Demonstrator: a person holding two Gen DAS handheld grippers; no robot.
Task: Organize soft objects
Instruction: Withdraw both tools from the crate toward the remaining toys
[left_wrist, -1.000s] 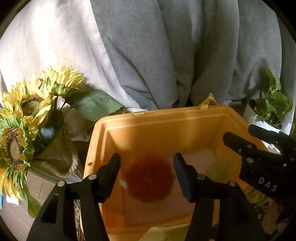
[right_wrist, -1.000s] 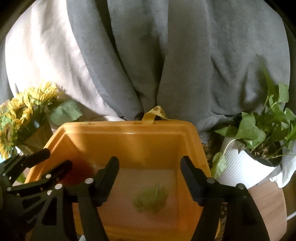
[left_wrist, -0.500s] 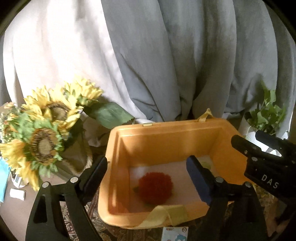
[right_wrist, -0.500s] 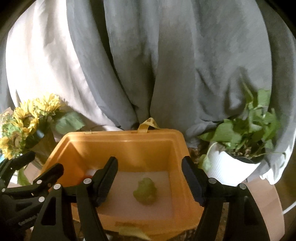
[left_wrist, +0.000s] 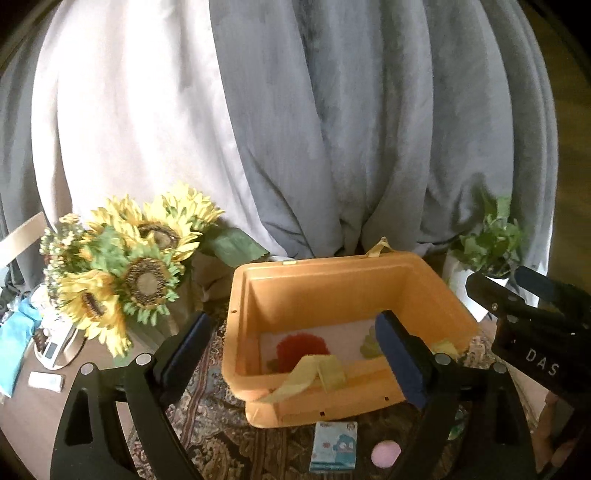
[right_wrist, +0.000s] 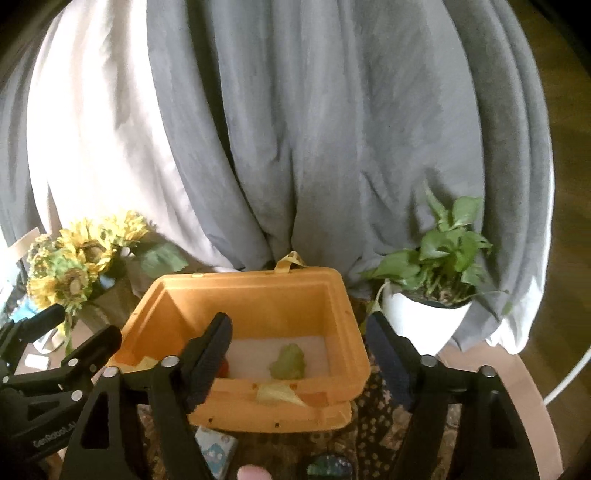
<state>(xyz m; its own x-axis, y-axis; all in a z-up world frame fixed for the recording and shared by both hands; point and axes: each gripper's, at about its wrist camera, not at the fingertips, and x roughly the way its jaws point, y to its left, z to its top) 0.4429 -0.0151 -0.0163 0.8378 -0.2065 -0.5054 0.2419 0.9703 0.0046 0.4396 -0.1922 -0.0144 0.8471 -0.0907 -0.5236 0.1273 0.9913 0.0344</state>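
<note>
Both black two-finger grippers, left and right, are hovering spread wide and holding nothing above the rectangular orange plastic bin. Inside it, 2 fuzzy soft objects are lying apart on the pale floor: a round red pompom and a lumpy green one.

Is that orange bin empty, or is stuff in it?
Not empty: the orange bin holds a red fuzzy ball and a green soft toy.

Dim, soft light; brightest on the curtain at ten o'clock. Fisheye bending, dark vignetted corners, mild blur throughout.
</note>
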